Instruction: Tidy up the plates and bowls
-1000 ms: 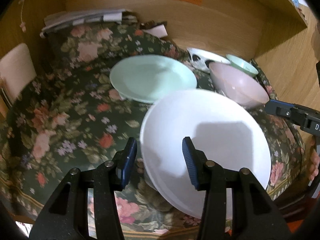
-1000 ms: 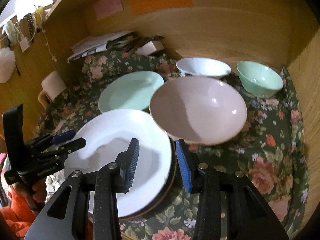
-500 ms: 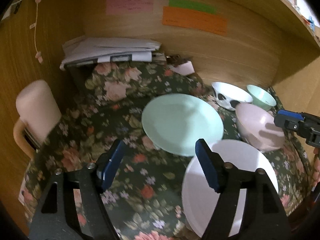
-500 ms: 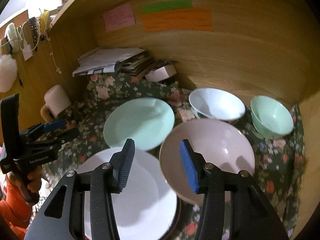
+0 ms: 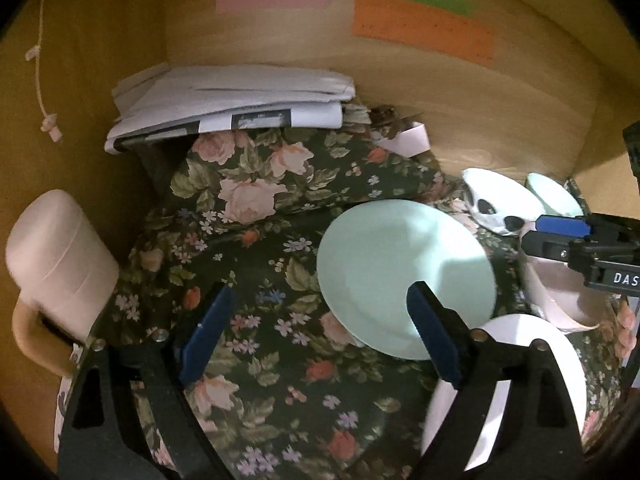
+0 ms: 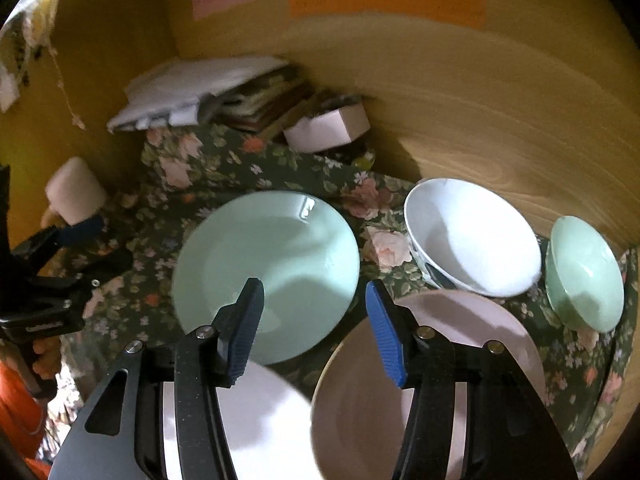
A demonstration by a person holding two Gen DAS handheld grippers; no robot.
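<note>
Mint-green glazed plate (image 6: pixel 266 280) lies at the middle of the surface (image 5: pixel 256 216), which is draped in dark floral cloth. At its 5 o'clock sit a white plate (image 6: pixel 260 420) and a pink bowl (image 6: pixel 432 380); at 3 o'clock a white bowl (image 6: pixel 472 236), then a small green bowl (image 6: pixel 584 272). Papers (image 5: pixel 228 100) and a pink mug (image 5: pixel 60 264) lie toward 10 o'clock. Left hand-held gripper (image 5: pixel 316 332) is opening wide, empty, above the cloth. Right hand-held gripper (image 6: pixel 316 336) is opening too, grasping nothing.
</note>
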